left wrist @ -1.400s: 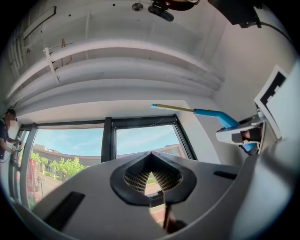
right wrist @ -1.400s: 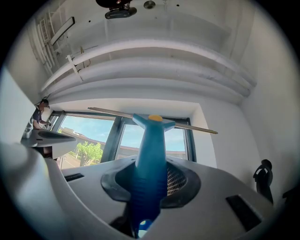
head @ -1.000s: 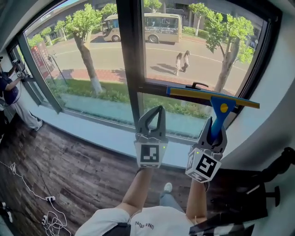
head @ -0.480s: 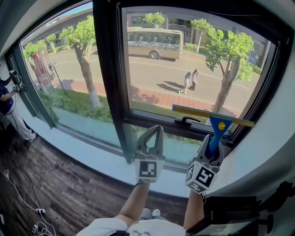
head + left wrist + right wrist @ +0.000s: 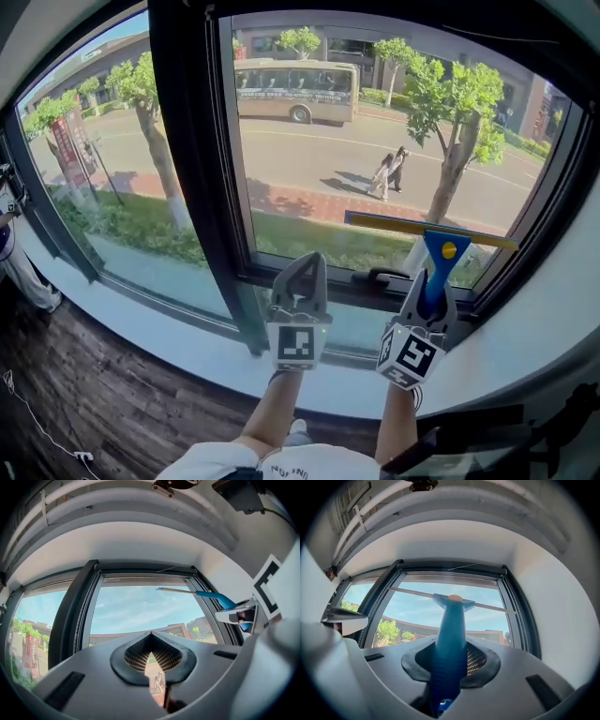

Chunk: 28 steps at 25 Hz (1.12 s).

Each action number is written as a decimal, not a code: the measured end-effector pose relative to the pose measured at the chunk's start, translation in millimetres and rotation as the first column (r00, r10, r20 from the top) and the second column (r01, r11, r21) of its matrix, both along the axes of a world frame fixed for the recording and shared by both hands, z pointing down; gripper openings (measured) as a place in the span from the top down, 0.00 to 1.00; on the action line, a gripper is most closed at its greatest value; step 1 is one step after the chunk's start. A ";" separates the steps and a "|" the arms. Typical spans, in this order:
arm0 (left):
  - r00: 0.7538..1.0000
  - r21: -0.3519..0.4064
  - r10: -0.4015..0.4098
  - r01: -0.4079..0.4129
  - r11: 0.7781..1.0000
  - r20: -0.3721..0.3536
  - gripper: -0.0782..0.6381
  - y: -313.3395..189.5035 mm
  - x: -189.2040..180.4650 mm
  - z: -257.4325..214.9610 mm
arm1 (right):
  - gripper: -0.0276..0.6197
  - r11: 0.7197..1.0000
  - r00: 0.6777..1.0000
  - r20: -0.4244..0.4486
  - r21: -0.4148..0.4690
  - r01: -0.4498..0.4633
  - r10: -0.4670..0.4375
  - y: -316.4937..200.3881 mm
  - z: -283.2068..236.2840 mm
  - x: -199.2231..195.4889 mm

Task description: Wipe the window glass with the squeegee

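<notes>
The squeegee [image 5: 433, 272] has a smooth blue plastic handle and a yellowish metal rail, while the window glass [image 5: 319, 150] looks clear and glossy, its frame [image 5: 187, 169] dark and matt.

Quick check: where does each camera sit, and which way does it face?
Head view: on the person's head, looking forward and down at the window glass; forearms, left gripper and right gripper show.
Left gripper view: on the left gripper, looking up along its shut, empty jaws through the glass.
Right gripper view: on the right gripper, along jaws shut on the squeegee.
Shared: all three show the squeegee blade.
</notes>
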State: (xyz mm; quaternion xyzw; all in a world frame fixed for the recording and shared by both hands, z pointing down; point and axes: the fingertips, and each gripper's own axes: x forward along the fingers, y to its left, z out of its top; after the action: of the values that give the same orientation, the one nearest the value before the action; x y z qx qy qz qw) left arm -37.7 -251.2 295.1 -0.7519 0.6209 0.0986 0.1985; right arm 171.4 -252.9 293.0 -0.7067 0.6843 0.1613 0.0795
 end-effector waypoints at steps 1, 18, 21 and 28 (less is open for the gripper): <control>1.000 0.014 0.009 -0.009 1.000 0.004 0.89 -8.9 -2.2 -5.3 | 0.80 1.000 1.000 0.003 0.015 -0.011 0.011 -9.1 -6.2 -0.1; 0.998 0.032 0.062 -0.062 0.998 0.014 0.89 -78.1 2.6 -18.3 | 0.80 0.968 0.996 -0.017 0.237 -0.086 0.093 -117.8 -206.0 95.3; 0.997 0.049 0.069 -0.071 0.996 0.034 0.89 -80.1 9.6 -21.7 | 0.80 0.971 0.995 -0.004 0.217 -0.097 0.100 -137.3 -230.6 109.3; 0.997 0.048 0.066 -0.068 0.996 0.050 0.89 -84.3 16.2 -24.9 | 0.80 0.974 0.989 -0.025 0.181 -0.137 0.144 -169.7 -257.1 134.2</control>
State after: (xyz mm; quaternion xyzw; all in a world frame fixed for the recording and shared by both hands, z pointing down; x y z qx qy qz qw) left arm -21.5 -335.5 270.2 -0.7694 0.5876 0.1023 0.2288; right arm 305.6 -422.5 35.8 -0.7400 0.6168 0.2407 0.1183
